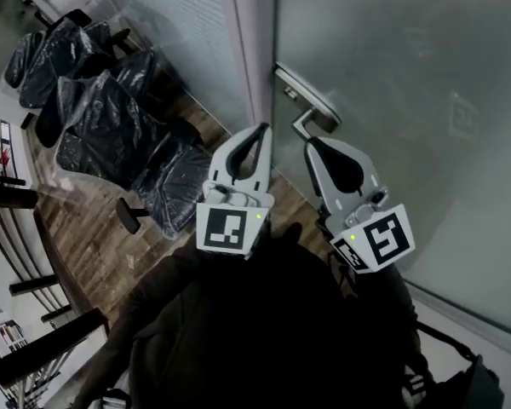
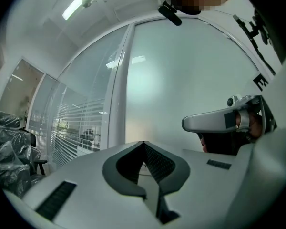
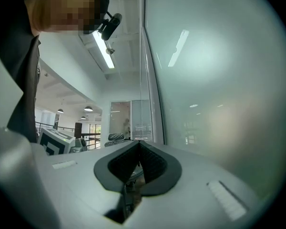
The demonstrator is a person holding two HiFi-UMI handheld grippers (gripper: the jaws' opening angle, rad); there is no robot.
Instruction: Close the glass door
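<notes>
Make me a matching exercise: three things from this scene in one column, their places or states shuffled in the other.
1. silver metal lever handle
2. chairs wrapped in black plastic
3. left gripper

A. jaws together, nothing between them
B. on the frosted glass door
C. on the wooden floor, far left

Pairs: 1-B, 2-C, 3-A

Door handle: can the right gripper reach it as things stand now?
Probably yes. The right gripper, jaws shut, points at the handle close by, with nothing between them; the left gripper is off to one side.
</notes>
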